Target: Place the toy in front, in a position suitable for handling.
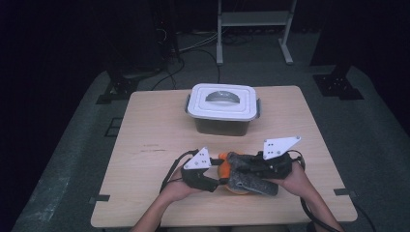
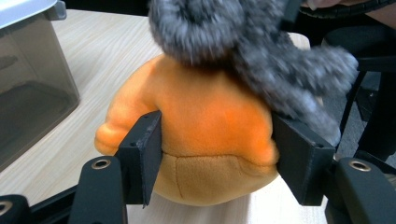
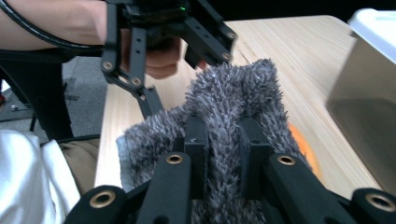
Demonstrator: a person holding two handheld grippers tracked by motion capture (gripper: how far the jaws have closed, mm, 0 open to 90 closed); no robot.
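Your left gripper point(image 2: 215, 158) pinches the orange plush point(image 2: 205, 135) on the counter point(image 1: 159, 121) while your right gripper point(image 3: 223, 144) clamps the grey cloth point(image 3: 233, 98) draped over it; tugging could yank the plush loose.

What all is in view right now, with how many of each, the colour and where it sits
Plush toy: one, orange, near edge of the table, between the left gripper's jaws.
Fuzzy cloth: one, grey, draped over the plush toy, pinched by the right gripper.
Storage box: one, clear grey body with a white lid, far middle of the table.
Table: one, light wood, centre of the high view.
Metal rack: one, white, on the floor beyond the table.
Left gripper: one, black, jaws pressing the plush toy's sides.
Right gripper: one, black, shut on the fuzzy cloth.
Hands: two, at the table's near edge.
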